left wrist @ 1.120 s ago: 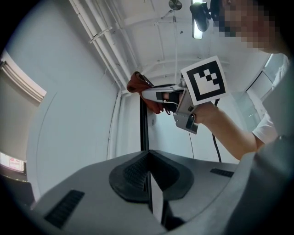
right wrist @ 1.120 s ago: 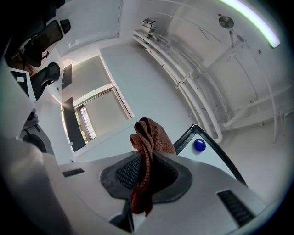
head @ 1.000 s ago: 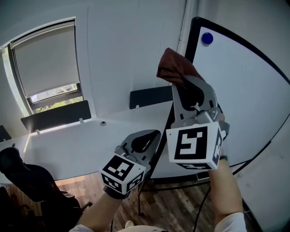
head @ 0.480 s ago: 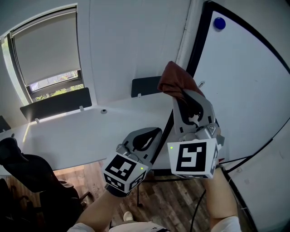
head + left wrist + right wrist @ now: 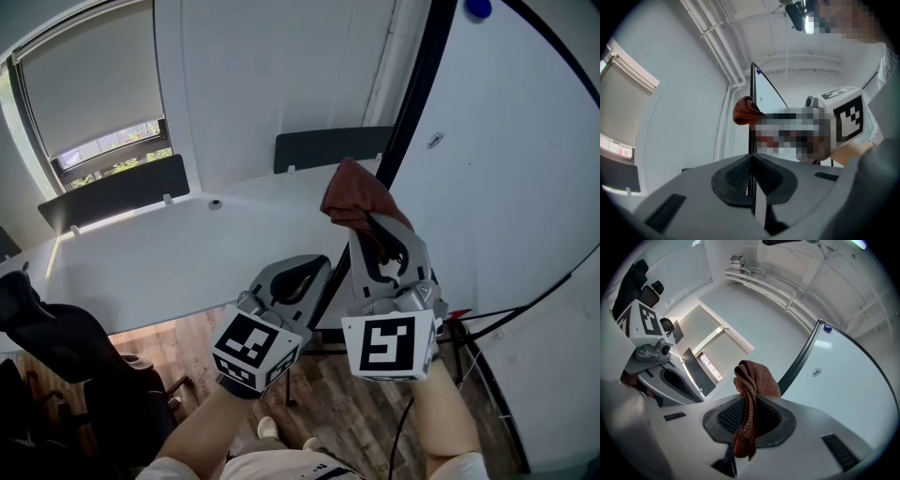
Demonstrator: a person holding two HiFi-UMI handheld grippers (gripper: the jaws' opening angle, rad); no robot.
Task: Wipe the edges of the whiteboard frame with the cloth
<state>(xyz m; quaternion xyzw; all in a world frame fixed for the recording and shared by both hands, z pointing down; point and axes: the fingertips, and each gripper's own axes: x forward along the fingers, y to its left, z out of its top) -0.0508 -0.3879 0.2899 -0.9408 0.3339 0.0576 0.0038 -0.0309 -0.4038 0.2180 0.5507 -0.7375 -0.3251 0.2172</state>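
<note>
Right gripper (image 5: 372,225): jaws clenched on rust-brown woven cloth (image 5: 354,195), bunched mid head view, just beside black whiteboard frame (image 5: 415,112); contact unclear. Left gripper (image 5: 322,272): jaws pressed together, empty, lower centre. Risks: narrow pinch, so drag along frame may pull cloth free; bare jaws may scrape frame.

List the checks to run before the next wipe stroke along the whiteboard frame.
1. Cloth held by the right gripper: ok, jaws shut on it.
2. Cloth against the whiteboard frame: ok, it appears to touch the black edge.
3. Left gripper steadying the frame: cannot tell; jaws together, in line with the edge.
4. Path down the edge: cannot tell; the left gripper sits close beside the lower frame.
</note>
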